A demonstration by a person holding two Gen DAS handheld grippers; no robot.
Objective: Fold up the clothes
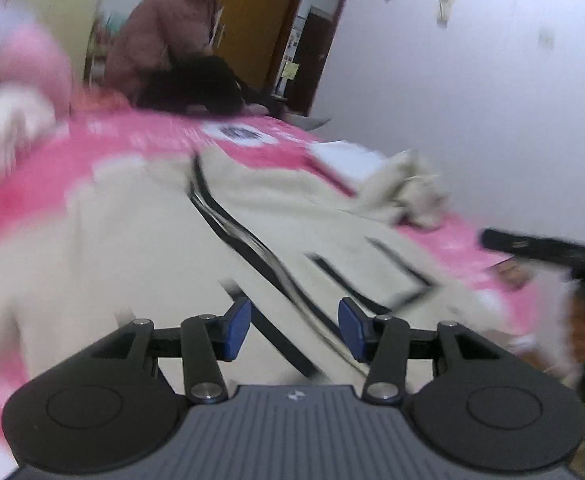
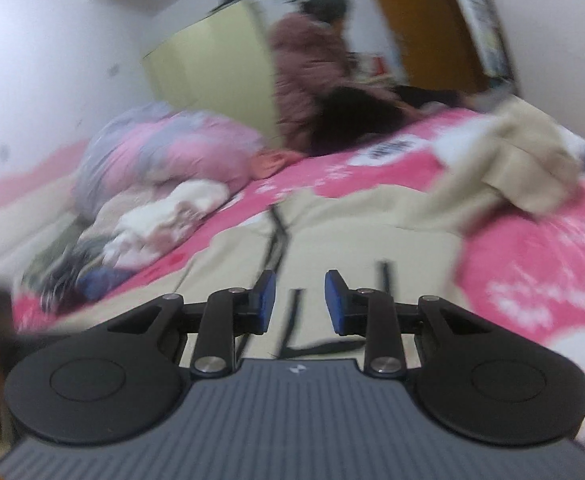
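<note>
Currently the cream fleece jacket [image 1: 140, 240] lies spread front-up on the pink bedspread [image 1: 140, 140], filling the near half of the bed. Its black zipper line [image 1: 228, 220] marks the long axis, which runs from the near edge of the bed away toward the far edge, slanting slightly in both wrist views. Black-trimmed pocket outlines [image 1: 396, 276] sit to one side of the zipper. One sleeve [image 2: 524, 152] trails off toward the far right corner of the bed in a bunched heap, not laid flat.

Step in hand, as judged: between grasps. The garment is laid out but no fold is visible on the body panel. The next move calls for picking up the loose sleeve or a side hem and carrying it across toward the zipper line; the bunched sleeve needs straightening first, or the fold will trap a lump.

The left tool [image 1: 294, 330] hangs above the jacket front, jaws apart, nothing between the blue pads. The right tool [image 2: 298, 304] also stands parted with a narrower gap, empty, above the lower jacket front.

Outward: a pile of other clothes [image 2: 140, 232] and a rolled pink-grey quilt [image 2: 164, 152] occupy the left side of the bed. A person in a padded coat [image 2: 304, 76] sits at the far edge.
</note>
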